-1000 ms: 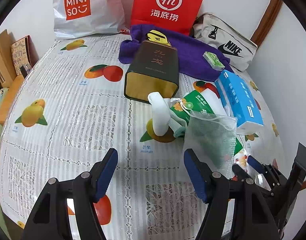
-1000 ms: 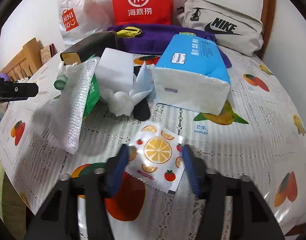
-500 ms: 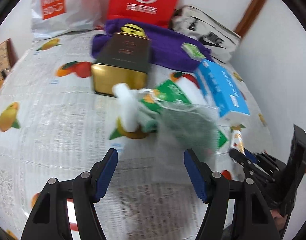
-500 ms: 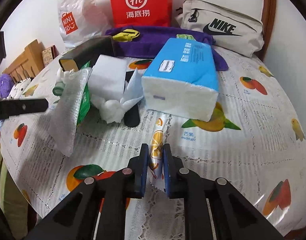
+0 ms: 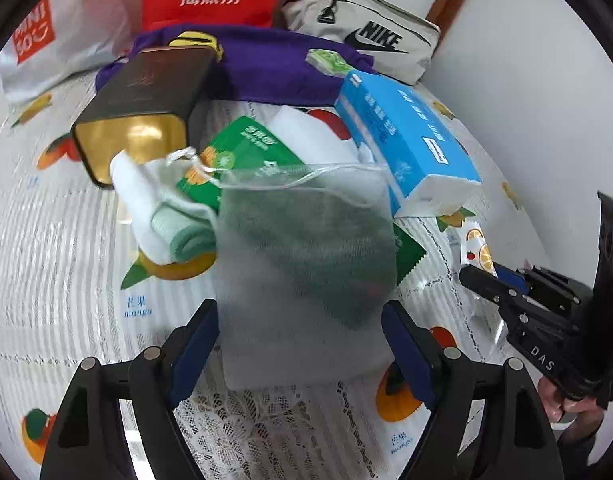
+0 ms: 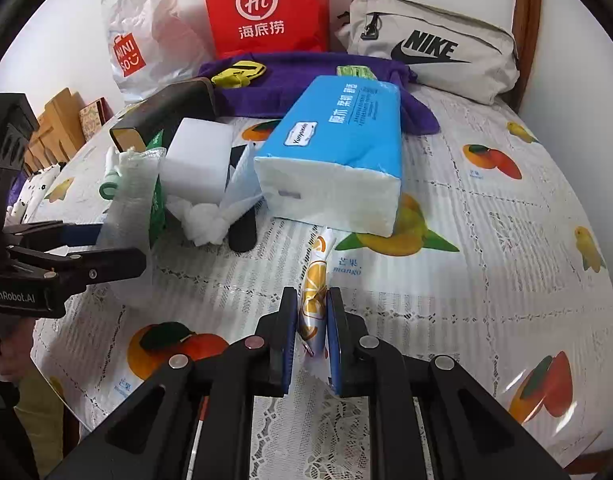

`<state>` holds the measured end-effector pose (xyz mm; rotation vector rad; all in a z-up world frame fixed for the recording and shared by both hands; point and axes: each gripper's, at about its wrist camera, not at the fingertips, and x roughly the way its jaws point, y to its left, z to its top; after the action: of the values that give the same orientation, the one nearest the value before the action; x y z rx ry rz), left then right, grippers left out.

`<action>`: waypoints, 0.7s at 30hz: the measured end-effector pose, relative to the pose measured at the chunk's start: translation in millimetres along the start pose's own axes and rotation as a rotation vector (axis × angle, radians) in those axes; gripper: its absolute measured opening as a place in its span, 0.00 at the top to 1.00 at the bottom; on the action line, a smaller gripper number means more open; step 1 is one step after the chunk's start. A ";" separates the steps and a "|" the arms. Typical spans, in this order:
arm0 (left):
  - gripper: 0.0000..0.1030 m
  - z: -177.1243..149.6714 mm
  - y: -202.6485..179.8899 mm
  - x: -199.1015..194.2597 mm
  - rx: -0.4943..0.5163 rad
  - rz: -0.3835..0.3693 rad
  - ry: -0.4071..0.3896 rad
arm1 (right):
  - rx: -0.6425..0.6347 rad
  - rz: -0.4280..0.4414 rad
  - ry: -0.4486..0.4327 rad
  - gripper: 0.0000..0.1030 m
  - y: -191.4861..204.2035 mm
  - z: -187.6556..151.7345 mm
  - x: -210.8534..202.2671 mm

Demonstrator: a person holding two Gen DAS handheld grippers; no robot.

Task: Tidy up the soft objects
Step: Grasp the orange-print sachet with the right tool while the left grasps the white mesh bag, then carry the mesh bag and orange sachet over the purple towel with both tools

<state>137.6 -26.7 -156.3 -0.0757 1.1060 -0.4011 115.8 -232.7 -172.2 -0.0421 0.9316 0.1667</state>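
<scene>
The desk, under a fruit-printed lace cloth, carries everything. Along its far edge stand a white shopping bag, a red paper bag and a grey pouch, with a purple towel spread in front of them. Nearer lies a blue tissue pack, just beside a white foam block, and to the left of those a dark tin on its side with its gold end toward the camera. A sheer drawstring bag lies over a green packet, next to a rolled white-and-green cloth. The left tongs have just been opening and stand spread on either side of the drawstring bag's near end; the view is blurred there, so whether the pads touch it I cannot tell. The right tongs are pressed together on a small orange-printed wipe packet, pinched on edge just before the tissue pack.
</scene>
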 end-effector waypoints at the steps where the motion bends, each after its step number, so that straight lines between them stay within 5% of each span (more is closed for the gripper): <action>1: 0.31 0.0 0.1 -0.2 0.003 0.002 -0.003 | 0.002 -0.005 -0.002 0.86 -0.8 0.0 -0.3; 7: 0.73 -3.1 0.7 -3.0 0.033 -0.005 0.003 | 0.008 -0.008 -0.010 0.86 -3.0 1.4 -3.3; 21: 0.78 -11.4 4.0 -61.4 0.046 0.009 -0.091 | 0.018 -0.020 -0.044 0.86 -6.4 7.3 -27.2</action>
<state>105.1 0.2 -110.0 -0.0481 1.0071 -0.4113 106.7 -241.5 -146.2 -0.0308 0.8888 0.1397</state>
